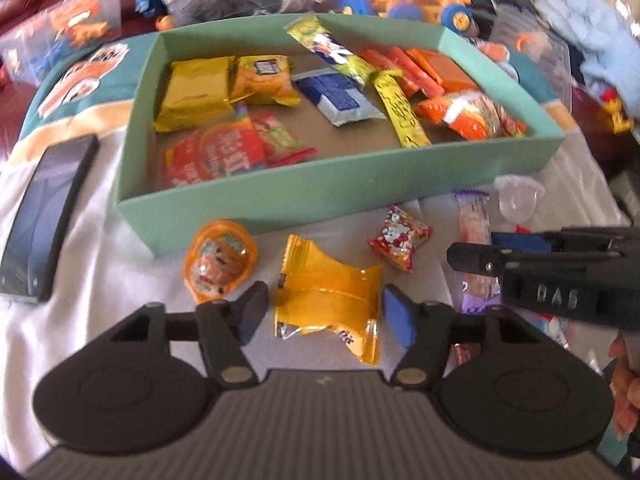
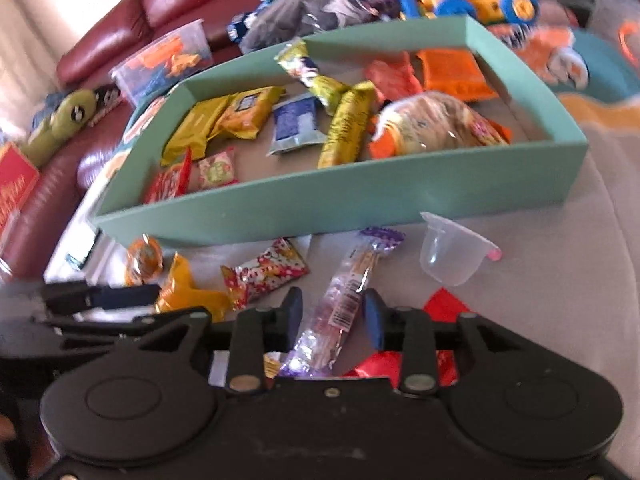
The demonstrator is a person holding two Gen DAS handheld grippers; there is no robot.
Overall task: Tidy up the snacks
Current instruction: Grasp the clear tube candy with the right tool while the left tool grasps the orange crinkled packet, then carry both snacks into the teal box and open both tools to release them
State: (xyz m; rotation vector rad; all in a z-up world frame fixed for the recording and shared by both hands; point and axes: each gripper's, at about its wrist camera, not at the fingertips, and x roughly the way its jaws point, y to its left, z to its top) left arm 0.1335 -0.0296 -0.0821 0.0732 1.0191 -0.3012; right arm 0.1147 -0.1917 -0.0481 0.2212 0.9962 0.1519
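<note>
**Two tools crowding the loose snacks in front of the box**

The left tool (image 1: 324, 312) is hovering with its jaws partly apart around the yellow wrapper (image 1: 328, 304), which is lying on the surface on the near side of the green box (image 1: 280, 196). The pads are standing just beside the wrapper's edges and are not pressing on it. The risk here, as I judge it, is that the crinkled foil is sliding or folding as the jaws come in, so only a corner is getting pinched and the pack is dropping short of the box.

The right tool (image 2: 332, 320) is sitting with a narrower gap around the clear purple-ended stick pack (image 2: 348, 292), also on the near side of the box; whether the pads are touching it I cannot tell. A long, slippery pack taken near one end is likely to be swinging and catching on the box's front wall.

The two tools are working close together, so they are in danger of bumping or nudging the red patterned candy (image 1: 400, 240) between them. Nearer the box, the orange jelly cup (image 1: 220, 260) and the empty clear cup (image 2: 452, 256) are light and could be knocked aside. Inside the box many snacks are already lying, so a careless drop could be landing on top of them.
</note>
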